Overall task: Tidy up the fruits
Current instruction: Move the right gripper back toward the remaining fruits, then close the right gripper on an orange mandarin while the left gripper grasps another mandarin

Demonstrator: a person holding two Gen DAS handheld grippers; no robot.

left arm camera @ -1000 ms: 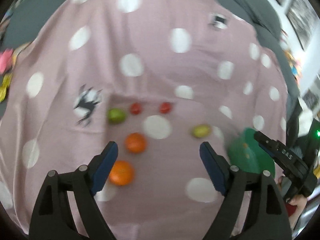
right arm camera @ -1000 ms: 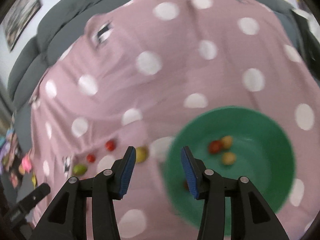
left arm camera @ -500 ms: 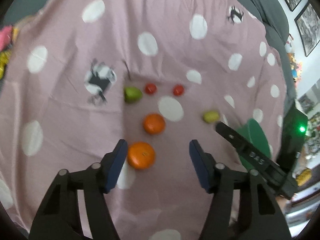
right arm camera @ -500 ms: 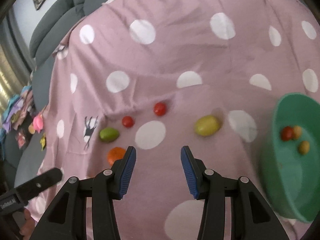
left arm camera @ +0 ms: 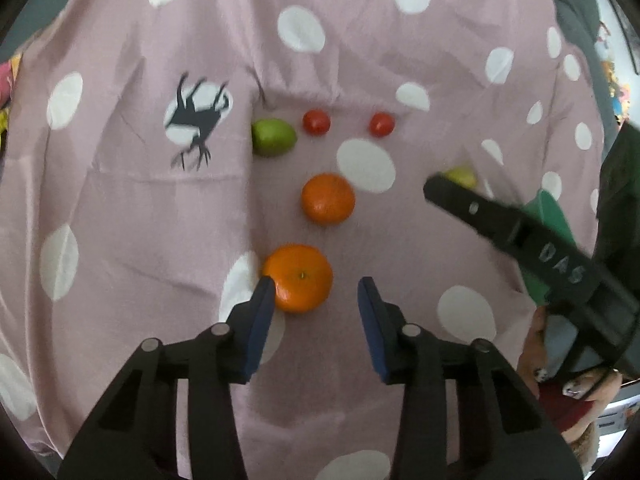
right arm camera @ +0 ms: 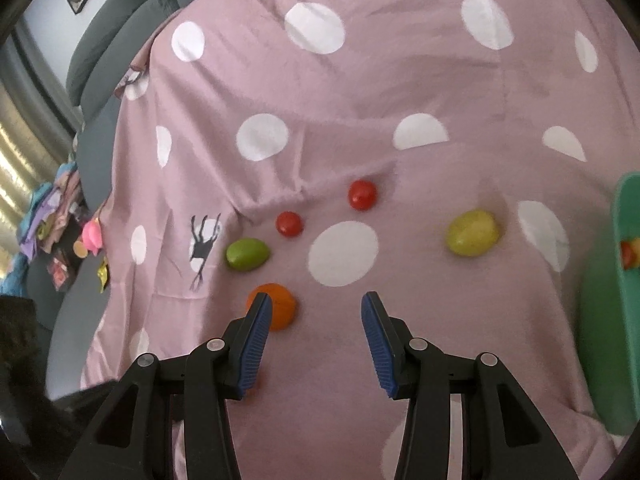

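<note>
left wrist view: L gripper (left arm camera: 316, 294) has dropped closer to the cloth since a sec ago, and its jaws have just been closing in from wide. Still gapped tho, nothing pinched. The near orange (left arm camera: 298, 277) sits by the left pad, off-centre in the gap; can't tell if the pad touches it.
meaning: looks like a grab on that orange is next imo, but it's not lined up between the pads yet.
count, left view: 2 oranges (2nd orange (left arm camera: 328, 199) just beyond the near one), 2 red tomatoes (left arm camera: 316, 122) further back, 1 green lime-ish fruit (left arm camera: 273, 137) left of those, 1 yellow-green fruit (left arm camera: 462, 176) far right, half hidden behind the R gripper's finger.
bowl: green bowl (left arm camera: 550, 216) only a sliver, far right of the near orange.
right wrist view: R gripper (right arm camera: 316, 312) has swung off the bowl and now hangs over the cloth, partly open, same gap as before, empty.
count, right view: 1 orange, 2 red, 1 green, 1 yellow-green on the pink dotted cloth (right arm camera: 360, 80); bowl at right edge w/ a couple small fruits inside, too cropped to count.
task status: 6 loose fruits still out, well left of the bowl.
</note>
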